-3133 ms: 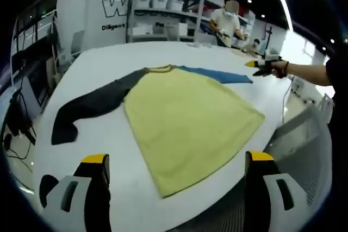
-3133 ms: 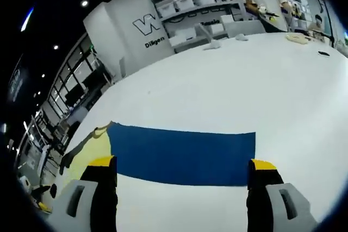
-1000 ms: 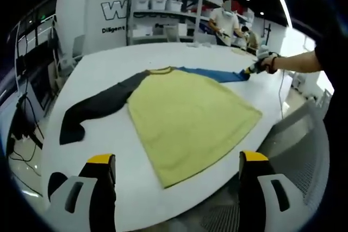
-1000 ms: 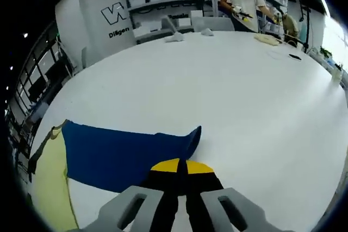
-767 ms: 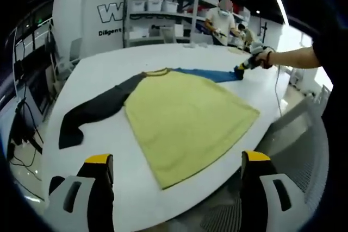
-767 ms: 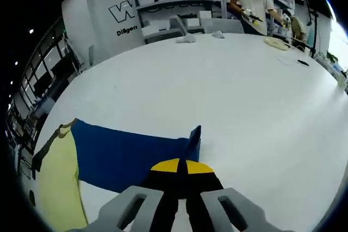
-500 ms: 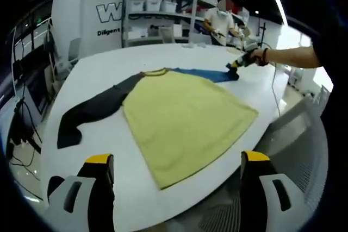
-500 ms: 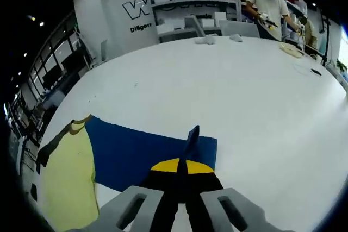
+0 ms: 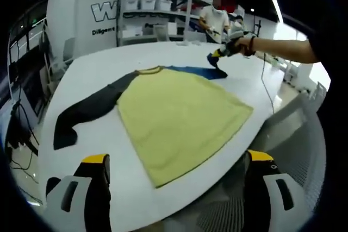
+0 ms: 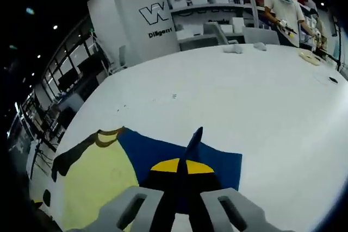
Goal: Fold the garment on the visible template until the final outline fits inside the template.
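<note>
A long-sleeved shirt lies flat on the white table (image 9: 179,52). Its body (image 9: 179,115) is yellow, one sleeve (image 9: 89,110) is dark grey, the other sleeve (image 9: 198,71) is blue. My left gripper (image 9: 173,180) stands open above the table's near edge, short of the yellow hem. My right gripper (image 10: 182,169) is shut on the blue sleeve's cuff (image 10: 193,137), lifted and carried back over the sleeve (image 10: 157,156) toward the yellow body (image 10: 100,183). In the left gripper view the right gripper (image 9: 220,55) is held by a hand above the blue sleeve's end.
Shelves with white bins (image 9: 157,17) stand behind the table. A person (image 10: 285,9) works at the table's far side, with small items (image 10: 239,48) lying near them. A chair (image 9: 296,134) sits at the table's right edge. Most of the white tabletop (image 10: 283,112) beyond the shirt is bare.
My right gripper shut on the blue sleeve's cuff, lifted it and carried it inward over the sleeve toward the yellow body. The left gripper stayed open near the hem.
</note>
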`<control>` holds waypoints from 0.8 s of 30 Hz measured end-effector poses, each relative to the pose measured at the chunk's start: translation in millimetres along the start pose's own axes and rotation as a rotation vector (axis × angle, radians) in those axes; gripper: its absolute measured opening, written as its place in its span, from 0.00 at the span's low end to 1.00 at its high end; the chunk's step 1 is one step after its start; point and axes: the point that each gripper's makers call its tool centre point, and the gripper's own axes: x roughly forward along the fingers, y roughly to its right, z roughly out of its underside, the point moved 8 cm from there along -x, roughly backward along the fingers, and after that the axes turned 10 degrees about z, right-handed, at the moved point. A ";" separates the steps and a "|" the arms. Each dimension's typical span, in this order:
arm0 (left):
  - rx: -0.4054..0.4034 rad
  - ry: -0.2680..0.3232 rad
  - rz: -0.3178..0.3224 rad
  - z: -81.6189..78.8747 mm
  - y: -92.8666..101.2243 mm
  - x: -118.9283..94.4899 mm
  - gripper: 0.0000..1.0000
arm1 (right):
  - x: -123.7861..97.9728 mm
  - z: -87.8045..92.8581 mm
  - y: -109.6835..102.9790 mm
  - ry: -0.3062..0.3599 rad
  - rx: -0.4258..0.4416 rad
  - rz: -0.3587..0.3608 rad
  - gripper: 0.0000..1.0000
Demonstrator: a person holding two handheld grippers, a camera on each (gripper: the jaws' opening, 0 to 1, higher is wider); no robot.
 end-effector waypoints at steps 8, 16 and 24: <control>0.023 -0.016 0.024 -0.6 3.5 2.2 0.99 | -3.1 -14.2 -61.7 0.028 -0.096 -0.103 0.00; 0.029 -0.010 0.015 -2.8 2.0 1.4 0.99 | -3.4 -20.8 -113.0 0.045 -0.128 -0.200 0.00; 0.045 -0.026 0.034 -1.8 5.3 3.2 0.99 | -1.2 -15.0 -161.4 0.049 -0.223 -0.263 0.00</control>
